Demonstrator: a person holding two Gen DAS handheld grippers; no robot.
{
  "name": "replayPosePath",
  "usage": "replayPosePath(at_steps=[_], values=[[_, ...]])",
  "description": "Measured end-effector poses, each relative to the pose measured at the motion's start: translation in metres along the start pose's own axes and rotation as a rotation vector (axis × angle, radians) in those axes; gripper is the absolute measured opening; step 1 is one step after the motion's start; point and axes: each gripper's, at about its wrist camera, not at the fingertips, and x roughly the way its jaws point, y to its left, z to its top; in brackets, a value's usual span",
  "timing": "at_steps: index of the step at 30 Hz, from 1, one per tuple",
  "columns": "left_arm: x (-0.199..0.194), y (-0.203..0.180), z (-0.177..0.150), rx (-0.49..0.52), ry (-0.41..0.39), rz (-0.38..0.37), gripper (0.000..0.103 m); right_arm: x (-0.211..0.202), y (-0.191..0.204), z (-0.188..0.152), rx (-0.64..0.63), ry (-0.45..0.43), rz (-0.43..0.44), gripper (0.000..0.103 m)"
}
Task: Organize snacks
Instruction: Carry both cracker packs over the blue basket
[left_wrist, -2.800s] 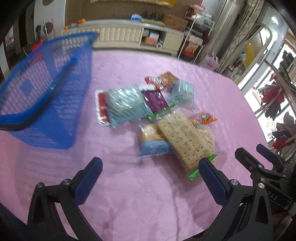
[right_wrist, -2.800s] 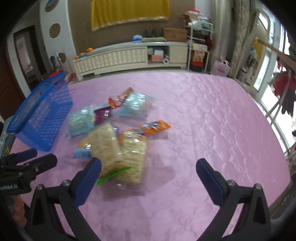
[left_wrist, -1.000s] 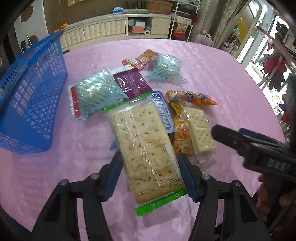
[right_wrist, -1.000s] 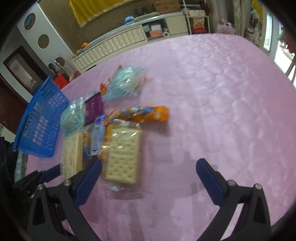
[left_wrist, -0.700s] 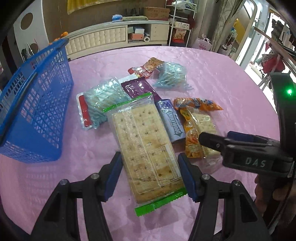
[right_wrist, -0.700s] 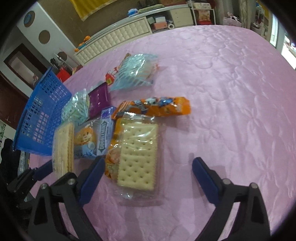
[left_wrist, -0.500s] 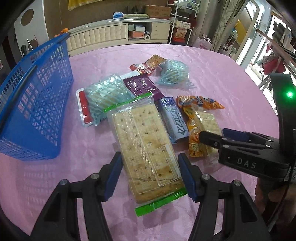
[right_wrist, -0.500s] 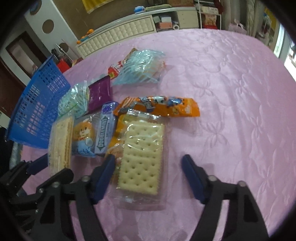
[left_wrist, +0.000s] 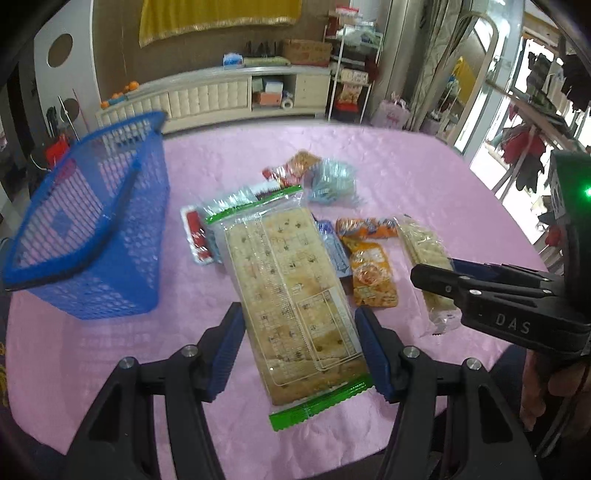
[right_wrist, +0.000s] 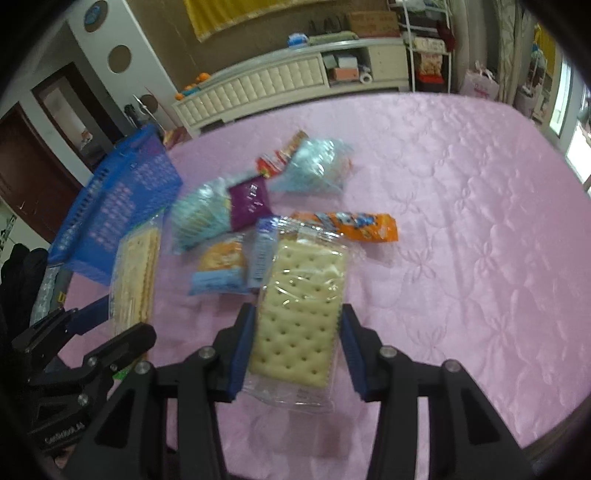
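Note:
My left gripper (left_wrist: 300, 347) is shut on a large clear cracker pack with green ends (left_wrist: 291, 295) and holds it above the pink table. My right gripper (right_wrist: 297, 347) is shut on a smaller clear cracker pack (right_wrist: 301, 314), also lifted; it shows edge-on in the left wrist view (left_wrist: 428, 266). The large pack shows at the left of the right wrist view (right_wrist: 135, 273). A blue mesh basket (left_wrist: 96, 236) stands at the table's left (right_wrist: 122, 206). Loose snacks lie in the middle: an orange pack (right_wrist: 354, 225), a purple pack (right_wrist: 249, 201), light blue bags (right_wrist: 314, 168).
The pink quilted tablecloth (right_wrist: 461, 229) covers the table, whose edge runs along the right and front. A white cabinet (left_wrist: 207, 99) stands behind the table. A small orange snack bag (left_wrist: 371, 278) and a blue-wrapped pastry (right_wrist: 219, 269) lie near the held packs.
My right gripper has closed on the smaller cracker pack and lifted it. My left gripper has raised the large pack higher and further from the pile.

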Motion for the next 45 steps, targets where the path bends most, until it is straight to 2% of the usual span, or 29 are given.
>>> replayPosePath(at_steps=[11,22,33,39,45], values=[[-0.087,0.029,0.004,-0.004,-0.142,0.047,0.058,-0.058,0.067,0.016,-0.092,-0.097,0.066,0.05],[-0.127,0.084,0.029,-0.031,-0.214,0.123,0.058,-0.065,0.122,0.052,-0.158,-0.134,0.129,0.05],[-0.133,0.146,0.06,-0.05,-0.221,0.195,0.058,-0.04,0.175,0.1,-0.217,-0.124,0.199,0.05],[-0.112,0.18,0.083,-0.069,-0.183,0.201,0.058,-0.009,0.203,0.128,-0.253,-0.08,0.238,0.05],[-0.085,0.201,0.101,-0.043,-0.129,0.222,0.058,0.027,0.224,0.152,-0.308,-0.031,0.221,0.05]])
